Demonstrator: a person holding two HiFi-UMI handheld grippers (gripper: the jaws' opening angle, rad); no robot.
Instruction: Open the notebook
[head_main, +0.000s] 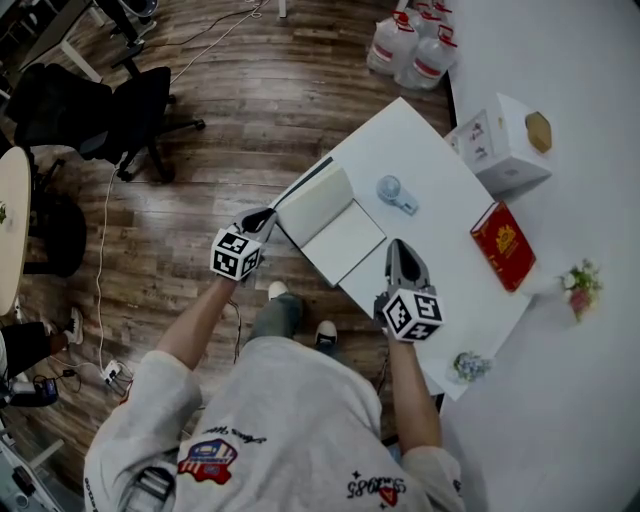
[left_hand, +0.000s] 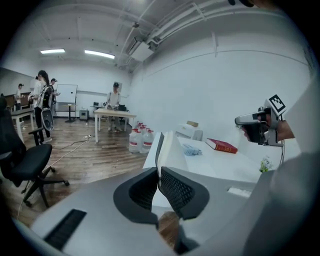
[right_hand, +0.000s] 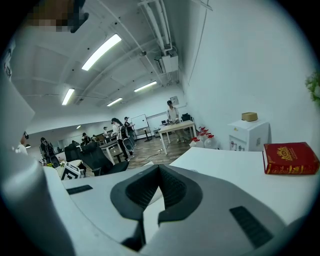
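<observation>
The left gripper (head_main: 264, 218) has its jaws closed on the raised cover of the notebook (head_main: 338, 238), which lies open at the left edge of the table (head_main: 440, 230). The right gripper (head_main: 397, 246) has its jaws together and empty, just beside the notebook.

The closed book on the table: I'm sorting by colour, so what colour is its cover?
The book is red with gold decoration; best in right gripper view.

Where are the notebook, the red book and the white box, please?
notebook (head_main: 345, 243), head view, on its flat white page.
red book (head_main: 503, 244), head view, middle of its cover.
white box (head_main: 503, 152), head view, on its white surface.
</observation>
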